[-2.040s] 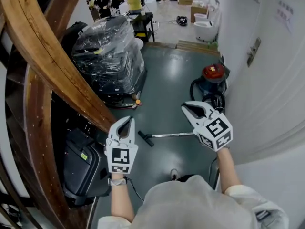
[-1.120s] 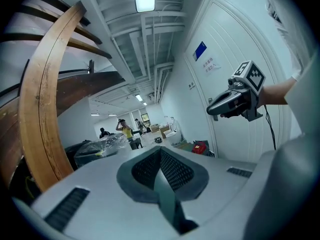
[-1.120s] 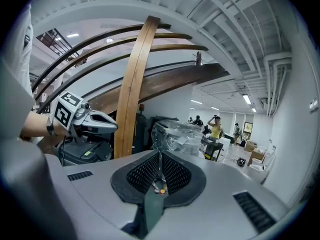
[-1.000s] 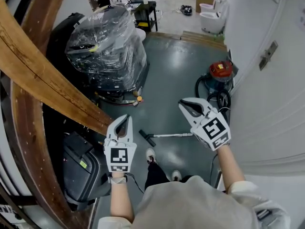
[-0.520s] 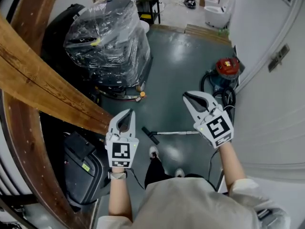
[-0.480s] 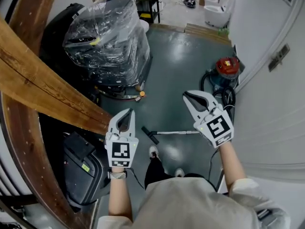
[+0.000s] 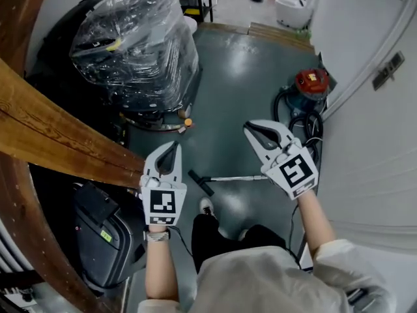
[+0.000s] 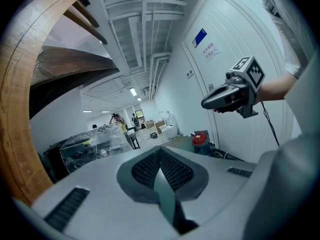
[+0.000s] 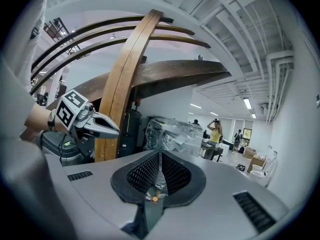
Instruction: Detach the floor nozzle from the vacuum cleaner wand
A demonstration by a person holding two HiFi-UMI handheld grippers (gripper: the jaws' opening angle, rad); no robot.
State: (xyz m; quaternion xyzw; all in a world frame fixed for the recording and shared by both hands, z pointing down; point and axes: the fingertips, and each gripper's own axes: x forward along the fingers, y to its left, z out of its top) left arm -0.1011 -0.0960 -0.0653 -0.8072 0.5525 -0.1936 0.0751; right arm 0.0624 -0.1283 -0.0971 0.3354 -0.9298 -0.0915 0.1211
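The vacuum's silver wand [image 7: 238, 177] lies on the grey floor, with the black floor nozzle [image 7: 199, 182] on its left end. A black hose [image 7: 301, 124] runs to the red canister [image 7: 311, 83] by the wall. My left gripper [image 7: 175, 145] hangs in the air above and left of the nozzle, shut and with nothing in it [image 8: 159, 150]. My right gripper [image 7: 250, 127] is held above the wand's right part, also shut on nothing [image 9: 159, 154]. Neither touches the wand. Each gripper shows in the other's view, the right gripper [image 8: 204, 104] and the left gripper [image 9: 117, 130].
A plastic-wrapped machine [image 7: 133, 44] stands ahead on the left. A curved wooden beam [image 7: 58, 139] runs across the left side, with a black case [image 7: 104, 240] below it. A white wall [image 7: 374, 142] closes the right. My shoe [image 7: 206, 206] is near the nozzle. People stand far off [image 9: 216, 131].
Both grippers have sunk lower and moved forward, staying shut. My leg and shoe have stepped closer to the nozzle. The wand has not moved on the floor.
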